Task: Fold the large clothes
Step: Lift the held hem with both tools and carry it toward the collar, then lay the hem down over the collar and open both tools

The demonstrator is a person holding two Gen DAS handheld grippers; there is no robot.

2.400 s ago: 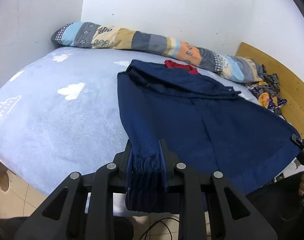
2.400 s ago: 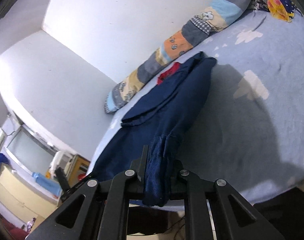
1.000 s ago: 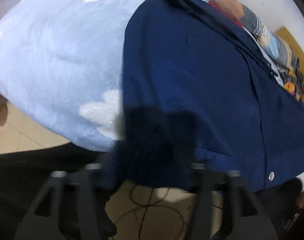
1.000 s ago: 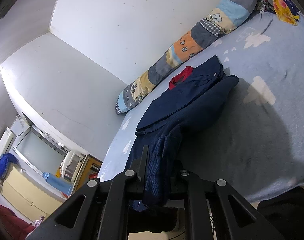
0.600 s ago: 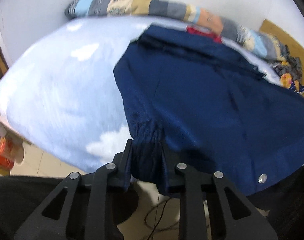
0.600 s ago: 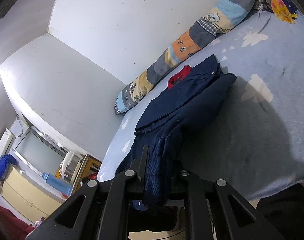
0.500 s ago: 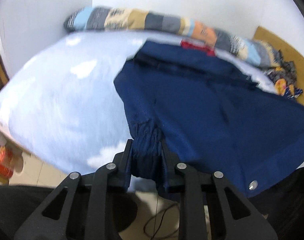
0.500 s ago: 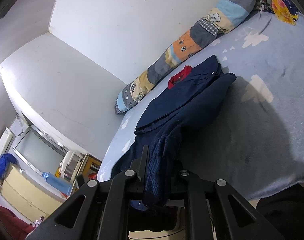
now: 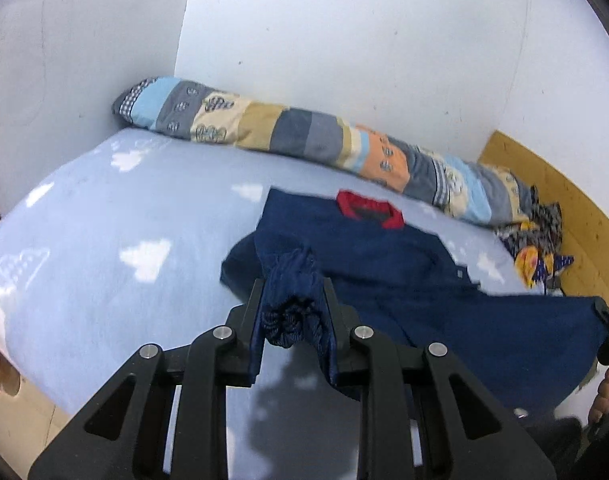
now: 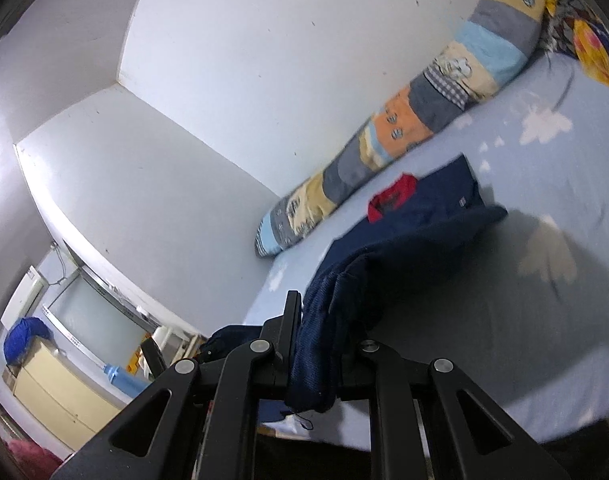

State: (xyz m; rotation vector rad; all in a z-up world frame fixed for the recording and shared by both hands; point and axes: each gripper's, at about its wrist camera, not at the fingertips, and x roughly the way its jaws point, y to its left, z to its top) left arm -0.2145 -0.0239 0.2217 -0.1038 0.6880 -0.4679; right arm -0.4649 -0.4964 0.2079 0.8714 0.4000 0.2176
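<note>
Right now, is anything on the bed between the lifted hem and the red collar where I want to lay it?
Nothing visible. Only the navy jacket's own body lies between the left gripper and the red collar.

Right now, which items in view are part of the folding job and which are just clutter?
In the job:
- navy jacket with red collar, spread on the bed
- left claw, shut on bunched jacket fabric
- right claw, shut on another bunch of the jacket

Just lying about:
- patchwork bolster pillow along the wall
- colourful patterned cloth by the wooden headboard
- blue bottle on the floor
</note>
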